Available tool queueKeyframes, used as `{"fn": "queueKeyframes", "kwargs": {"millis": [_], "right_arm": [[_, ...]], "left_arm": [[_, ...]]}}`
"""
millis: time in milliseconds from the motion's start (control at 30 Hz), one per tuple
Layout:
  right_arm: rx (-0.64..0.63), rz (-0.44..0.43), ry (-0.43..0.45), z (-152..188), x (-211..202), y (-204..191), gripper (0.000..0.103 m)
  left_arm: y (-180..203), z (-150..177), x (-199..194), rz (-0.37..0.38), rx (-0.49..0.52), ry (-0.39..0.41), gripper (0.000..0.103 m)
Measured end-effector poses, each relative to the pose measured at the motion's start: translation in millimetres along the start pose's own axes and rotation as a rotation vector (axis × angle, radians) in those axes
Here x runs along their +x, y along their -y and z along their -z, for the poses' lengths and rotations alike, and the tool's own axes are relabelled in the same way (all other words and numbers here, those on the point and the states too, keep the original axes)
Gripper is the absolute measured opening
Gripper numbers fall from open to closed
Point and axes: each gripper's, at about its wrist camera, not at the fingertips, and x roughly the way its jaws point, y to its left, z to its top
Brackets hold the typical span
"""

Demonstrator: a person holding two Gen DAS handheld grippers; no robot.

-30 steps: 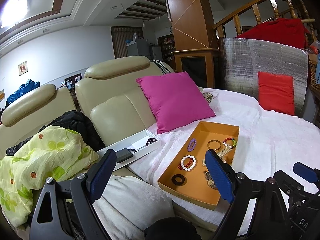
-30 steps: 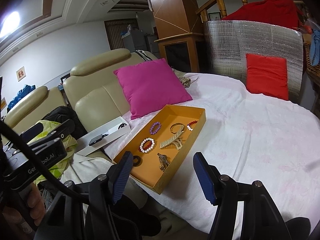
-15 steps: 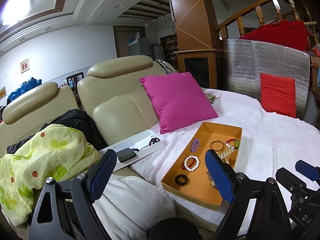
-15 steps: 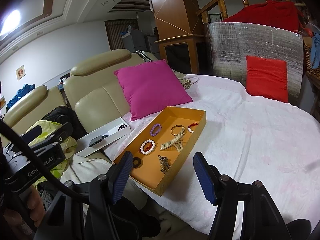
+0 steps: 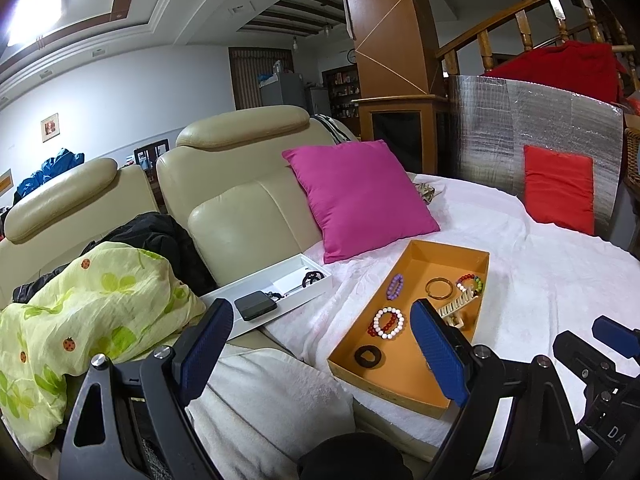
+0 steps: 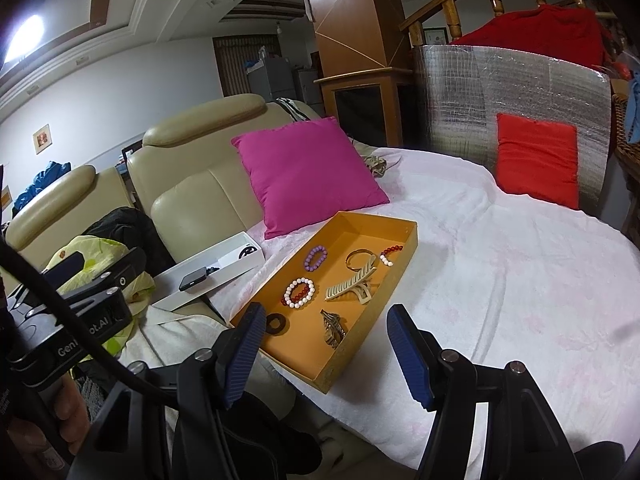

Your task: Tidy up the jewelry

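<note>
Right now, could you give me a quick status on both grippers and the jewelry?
Left gripper open, empty. Right gripper open, empty, short of the orange tray. Bracelets and hair claw lie in it. Nothing between.

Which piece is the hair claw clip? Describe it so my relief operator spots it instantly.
Find the orange tray on the white bedspread, below the magenta pillow. The hair claw clip lies mid-tray by the right wall. It is the only cream, long-toothed piece; its neighbours are round bracelets and rings.
</note>
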Motion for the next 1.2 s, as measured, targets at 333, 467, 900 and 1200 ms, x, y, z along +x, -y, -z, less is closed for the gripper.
{"fn": "queueKeyframes", "kwargs": {"millis": [333, 467, 900, 1200], "right_arm": [[-0.005, 0.003, -0.003, 2.3, 2.2, -4.4, 0.067], [-0.007, 0.000, -0.006, 2.3, 2.9, -6.1, 0.067], [-0.010, -0.002, -0.007, 2.9, 3.9, -7.7, 0.067], [-0.012, -0.001, -0.009, 3.0, 4.3, -8.1, 0.067]], "left_arm": [[-5.1, 2.2, 2.2, 0.002, -0.011, -0.006, 0.090], [-5.8, 2.4, 1.6, 0.000, -0.012, -0.004, 0.090], [-9.6, 3.3, 1.8, -0.002, -0.018, -0.002, 0.090], [-8.4, 4.8, 2.7, 0.007, -0.019, -0.006, 0.090]]}}
